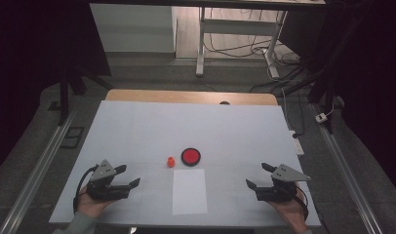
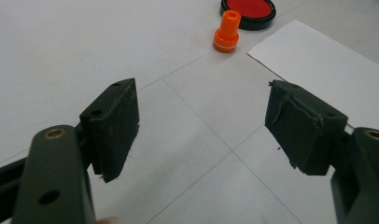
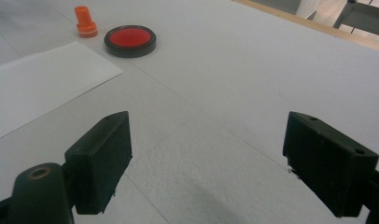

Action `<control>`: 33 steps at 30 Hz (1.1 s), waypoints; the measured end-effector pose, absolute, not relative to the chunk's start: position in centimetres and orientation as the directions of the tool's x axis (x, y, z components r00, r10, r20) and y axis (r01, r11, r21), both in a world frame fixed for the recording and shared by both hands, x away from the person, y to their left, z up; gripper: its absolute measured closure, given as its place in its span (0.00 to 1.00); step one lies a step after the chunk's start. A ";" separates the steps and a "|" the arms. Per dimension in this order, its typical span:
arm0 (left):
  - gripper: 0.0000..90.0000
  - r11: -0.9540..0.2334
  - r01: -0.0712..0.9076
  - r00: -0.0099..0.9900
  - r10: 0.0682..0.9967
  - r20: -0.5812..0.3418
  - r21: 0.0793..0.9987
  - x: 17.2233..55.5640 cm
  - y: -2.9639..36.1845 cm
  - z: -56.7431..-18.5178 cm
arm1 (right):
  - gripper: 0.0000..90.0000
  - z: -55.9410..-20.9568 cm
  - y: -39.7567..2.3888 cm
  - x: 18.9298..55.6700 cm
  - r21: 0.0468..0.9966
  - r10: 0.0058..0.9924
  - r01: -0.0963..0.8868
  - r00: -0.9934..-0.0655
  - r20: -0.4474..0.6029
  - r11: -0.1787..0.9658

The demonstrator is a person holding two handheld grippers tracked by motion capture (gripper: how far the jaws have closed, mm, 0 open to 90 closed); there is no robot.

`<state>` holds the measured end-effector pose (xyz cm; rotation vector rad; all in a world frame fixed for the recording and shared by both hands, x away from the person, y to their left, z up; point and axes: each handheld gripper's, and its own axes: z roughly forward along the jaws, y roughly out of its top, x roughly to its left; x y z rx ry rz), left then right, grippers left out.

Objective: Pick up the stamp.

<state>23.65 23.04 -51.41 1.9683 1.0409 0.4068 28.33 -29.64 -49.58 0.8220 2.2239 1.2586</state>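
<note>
- Broadly, a white table cover [image 1: 137, 126] fills the work area, with a strip of bare wooden tabletop [image 1: 186, 96] showing along its far edge and a small dark object [image 1: 224, 103] at that edge, too small to tell what it is.
- Near the middle lie the three things at hand: an orange stamp [image 1: 170, 162], a round red ink pad in a black case [image 1: 190, 156] just beside it on the right, and a white sheet of paper [image 1: 189, 191] just on the near side of both.
- Nothing lies on the cover between either gripper and these things; the stretch in front of each is bare cover with faint fold lines.
- The orange stamp stands upright on its wider base, long axis vertical, narrow knob on top; in the left gripper view its top shows a small hollow.
- The ink pad lies flat with its red face up and uncovered.
- The sheet of paper lies flat, long side running away from the person, near edge close to the table's front.
- The left gripper [image 1: 126, 176] rests low at the near left, held in a hand [image 1: 91, 207], pointing inward; its jaws stand wide apart and hold nothing.
- The right gripper [image 1: 257, 176] sits at the near right in the other hand [image 1: 289, 212], also pointing inward, jaws spread wide and empty.
- Both grippers are well apart from the stamp, pad and paper.
- Beyond the table stand desk legs [image 1: 201, 44] and loose cables [image 1: 288, 63] on the floor.
</note>
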 end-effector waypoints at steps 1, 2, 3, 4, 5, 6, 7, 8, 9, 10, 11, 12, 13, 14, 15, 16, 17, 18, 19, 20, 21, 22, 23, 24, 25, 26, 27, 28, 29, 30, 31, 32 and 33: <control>0.29 -0.292 0.517 0.600 0.794 -0.098 0.805 23.7 23.0 -51.4 | 0.18 -49.6 -29.7 28.3 0.876 0.688 0.269 -0.720 -0.092 0.399; 0.29 -0.292 0.518 0.600 0.794 -0.098 0.804 23.7 23.0 -51.5 | 0.18 -49.6 -29.7 28.3 0.878 0.690 0.270 -0.719 -0.089 0.395; 0.29 -0.292 0.518 0.600 0.794 -0.098 0.804 23.7 23.0 -51.5 | 0.18 -49.6 -29.7 28.3 0.878 0.690 0.270 -0.719 -0.089 0.395; 0.29 -0.294 0.517 0.602 0.792 -0.097 0.804 23.7 22.9 -51.5 | 0.19 -49.5 -29.7 28.2 0.878 0.690 0.266 -0.718 -0.096 0.399; 0.29 -0.295 0.515 0.604 0.791 -0.097 0.805 23.8 22.9 -51.5 | 0.19 -49.5 -29.8 28.2 0.878 0.690 0.266 -0.717 -0.096 0.398; 0.29 -0.293 0.515 0.604 0.791 -0.098 0.806 23.8 22.9 -51.4 | 0.19 -49.5 -29.8 28.2 0.878 0.690 0.266 -0.717 -0.096 0.398; 0.29 -0.289 0.516 0.602 0.792 -0.102 0.807 23.8 22.9 -51.4 | 0.19 -49.5 -29.9 28.2 0.881 0.691 0.265 -0.717 -0.092 0.392; 0.29 -0.288 0.516 0.601 0.793 -0.102 0.807 23.8 22.9 -51.4 | 0.19 -49.5 -30.0 28.2 0.883 0.692 0.267 -0.717 -0.086 0.386; 0.29 -0.288 0.516 0.601 0.793 -0.102 0.807 23.8 22.9 -51.4 | 0.20 -49.5 -30.0 28.2 0.884 0.691 0.267 -0.718 -0.083 0.384; 0.29 -0.288 0.514 0.601 0.793 -0.100 0.808 23.8 23.0 -51.3 | 0.20 -49.6 -30.0 28.2 0.885 0.691 0.270 -0.719 -0.077 0.380; 0.29 -0.288 0.514 0.601 0.793 -0.100 0.808 23.8 23.0 -51.3 | 0.20 -49.6 -30.0 28.2 0.885 0.691 0.270 -0.719 -0.077 0.380; 0.29 -0.288 0.511 0.601 0.793 -0.098 0.810 23.8 23.0 -51.2 | 0.20 -49.7 -30.0 28.2 0.883 0.690 0.271 -0.719 -0.078 0.382; 0.29 -0.288 0.511 0.601 0.793 -0.098 0.810 23.8 23.0 -51.2 | 0.20 -49.7 -30.0 28.2 0.883 0.690 0.271 -0.719 -0.078 0.382; 0.29 -0.289 0.508 0.603 0.792 -0.096 0.811 23.8 22.9 -51.2 | 0.20 -49.7 -30.0 28.2 0.883 0.690 0.272 -0.720 -0.076 0.382; 0.29 -0.290 0.506 0.605 0.790 -0.095 0.812 23.8 22.9 -51.1 | 0.21 -49.7 -30.0 28.1 0.882 0.687 0.271 -0.723 -0.078 0.385; 0.29 -0.290 0.504 0.605 0.790 -0.093 0.813 23.7 22.9 -51.1 | 0.21 -49.6 -29.9 28.1 0.882 0.687 0.271 -0.722 -0.079 0.386; 0.29 -0.293 0.503 0.607 0.790 -0.090 0.813 23.7 22.8 -51.1 | 0.22 -49.6 -29.9 28.0 0.882 0.688 0.271 -0.722 -0.079 0.386; 0.29 -0.293 0.503 0.607 0.790 -0.090 0.813 23.7 22.8 -51.1 | 0.22 -49.6 -29.8 28.0 0.883 0.686 0.266 -0.722 -0.084 0.388; 0.29 -0.294 0.502 0.607 0.790 -0.089 0.813 23.7 22.8 -51.1 | 0.22 -49.6 -29.7 28.0 0.880 0.688 0.268 -0.721 -0.087 0.391; 0.29 -0.294 0.502 0.607 0.790 -0.089 0.813 23.8 22.8 -51.1 | 0.22 -49.6 -29.7 28.0 0.880 0.688 0.268 -0.721 -0.087 0.391; 0.29 -0.292 0.503 0.604 0.792 -0.090 0.814 23.8 22.8 -51.1 | 0.23 -49.7 -29.7 28.0 0.881 0.687 0.269 -0.722 -0.083 0.389; 0.29 -0.292 0.503 0.604 0.792 -0.089 0.813 23.9 22.8 -51.1 | 0.23 -49.7 -29.7 28.1 0.881 0.684 0.267 -0.725 -0.084 0.391; 0.29 -0.291 0.505 0.602 0.793 -0.091 0.813 24.0 22.8 -51.1 | 0.24 -49.7 -29.6 28.1 0.880 0.682 0.271 -0.727 -0.078 0.389; 0.29 -0.296 0.505 0.603 0.793 -0.087 0.811 23.9 22.7 -51.1 | 0.24 -49.8 -29.6 28.2 0.883 0.680 0.272 -0.730 -0.071 0.384; 0.29 -0.296 0.505 0.603 0.793 -0.087 0.811 23.9 22.7 -51.1 | 0.24 -49.8 -29.6 28.2 0.883 0.680 0.272 -0.730 -0.071 0.384; 0.29 -0.296 0.504 0.602 0.794 -0.085 0.811 23.9 22.6 -51.1 | 0.25 -49.8 -29.6 28.1 0.881 0.679 0.274 -0.731 -0.069 0.385; 0.29 -0.297 0.504 0.602 0.794 -0.083 0.811 23.9 22.6 -51.0 | 0.25 -49.8 -29.7 28.1 0.879 0.679 0.274 -0.730 -0.073 0.390; 0.29 -0.299 0.504 0.602 0.794 -0.081 0.811 23.9 22.4 -51.0 | 0.25 -49.9 -29.8 28.0 0.881 0.678 0.273 -0.731 -0.072 0.388; 0.29 -0.299 0.504 0.602 0.794 -0.081 0.811 23.9 22.4 -51.0 | 0.25 -49.9 -29.8 28.0 0.881 0.678 0.273 -0.731 -0.072 0.388; 0.29 -0.300 0.503 0.602 0.794 -0.080 0.811 23.9 22.4 -50.9 | 0.25 -49.8 -29.8 28.0 0.880 0.679 0.273 -0.731 -0.073 0.389; 0.29 -0.302 0.502 0.603 0.794 -0.078 0.811 23.9 22.3 -50.9 | 0.26 -49.8 -29.9 27.9 0.882 0.679 0.274 -0.731 -0.069 0.384; 0.29 -0.302 0.501 0.604 0.793 -0.078 0.811 23.9 22.2 -50.9 | 0.26 -49.8 -29.9 27.9 0.881 0.680 0.275 -0.730 -0.068 0.384; 0.29 -0.303 0.500 0.605 0.793 -0.077 0.811 23.9 22.2 -50.8 | 0.26 -49.7 -29.9 27.9 0.881 0.680 0.273 -0.730 -0.072 0.386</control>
